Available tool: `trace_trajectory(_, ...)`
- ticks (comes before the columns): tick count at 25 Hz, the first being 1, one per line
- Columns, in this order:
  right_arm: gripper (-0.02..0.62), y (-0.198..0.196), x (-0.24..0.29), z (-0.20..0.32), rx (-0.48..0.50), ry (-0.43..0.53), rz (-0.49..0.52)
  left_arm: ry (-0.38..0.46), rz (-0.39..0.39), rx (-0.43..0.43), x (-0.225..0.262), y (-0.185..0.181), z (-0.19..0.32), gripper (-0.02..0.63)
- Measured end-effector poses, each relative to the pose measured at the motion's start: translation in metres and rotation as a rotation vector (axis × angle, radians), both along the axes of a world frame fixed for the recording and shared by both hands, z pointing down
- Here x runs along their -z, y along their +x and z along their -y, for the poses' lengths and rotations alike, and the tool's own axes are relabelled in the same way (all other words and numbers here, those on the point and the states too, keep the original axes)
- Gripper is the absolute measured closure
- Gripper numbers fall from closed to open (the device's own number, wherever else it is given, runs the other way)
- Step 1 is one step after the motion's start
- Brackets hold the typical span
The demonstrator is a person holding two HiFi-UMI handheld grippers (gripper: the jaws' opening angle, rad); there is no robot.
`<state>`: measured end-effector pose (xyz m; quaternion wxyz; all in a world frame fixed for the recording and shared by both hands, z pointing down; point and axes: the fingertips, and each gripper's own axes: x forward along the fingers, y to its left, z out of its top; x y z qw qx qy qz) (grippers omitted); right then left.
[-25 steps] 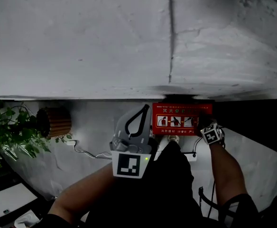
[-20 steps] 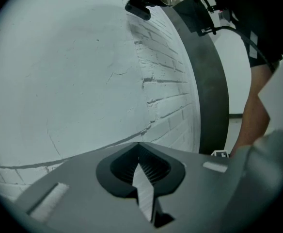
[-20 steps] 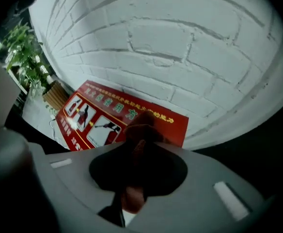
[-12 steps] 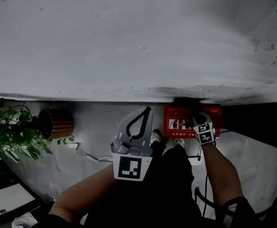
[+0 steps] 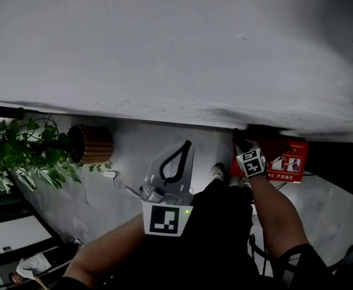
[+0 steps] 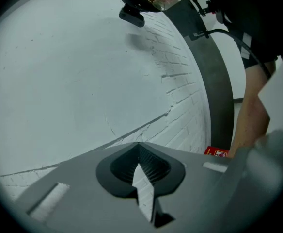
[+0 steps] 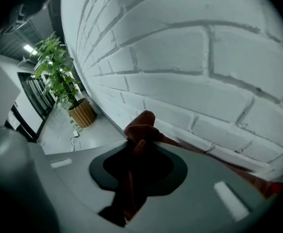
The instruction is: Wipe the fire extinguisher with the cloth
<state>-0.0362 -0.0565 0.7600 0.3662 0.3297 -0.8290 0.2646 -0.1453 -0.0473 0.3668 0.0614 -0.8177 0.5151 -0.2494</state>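
Note:
A red fire extinguisher box [image 5: 288, 162] with white pictograms stands on the floor against the white brick wall [image 5: 164, 47]; the extinguisher itself is not visible. My right gripper [image 5: 242, 144] hangs at the box's left edge, close to the wall. In the right gripper view it [image 7: 137, 141] is shut on a dark reddish-brown cloth [image 7: 141, 123] that bunches out past the jaw tips, and a strip of the red box [image 7: 270, 184] shows at lower right. My left gripper [image 5: 187, 145] is held mid-view away from the box, shut with nothing in it [image 6: 138, 145].
A leafy plant [image 5: 19, 156] in a ribbed wooden pot [image 5: 93, 144] stands at the left by the wall. A white cable [image 5: 121, 185] trails on the pale floor beside it. The person's shoes [image 5: 219, 173] and dark trousers are below the grippers. Black wall panel [image 5: 340, 156] at right.
The view has swung left, so box and plant sit further right in the picture. My right gripper went from the box's right part to its left edge. The left gripper stays mid-picture.

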Motion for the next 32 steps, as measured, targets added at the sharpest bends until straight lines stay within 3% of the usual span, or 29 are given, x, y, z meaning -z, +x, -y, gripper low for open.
trace_trajectory(6, 0.529, 0.022, -0.006, 0.001, 0.04, 0.025, -0.058, 0.003, 0.003, -0.024, -0.001, 0.007, 0.0, 0.606)
trace_trajectory(17, 0.531, 0.184, -0.001, -0.019, -0.175, 0.0, -0.153, 0.027, -0.037, -0.146, 0.017, 0.074, 0.005, 0.606)
trace_trajectory(24, 0.531, 0.267, 0.001, -0.042, -0.263, -0.032, -0.226, 0.0, -0.07, -0.154, 0.013, 0.093, 0.001, 0.606)
trace_trajectory(29, 0.531, 0.285, -0.002, -0.046, -0.216, -0.065, -0.31, 0.009, -0.068, -0.141, 0.012, 0.085, 0.004, 0.606)
trace_trajectory(32, 0.532, 0.268, 0.006, -0.04, -0.23, -0.024, -0.265, 0.017, -0.069, -0.13, 0.015, 0.075, 0.001, 0.606)
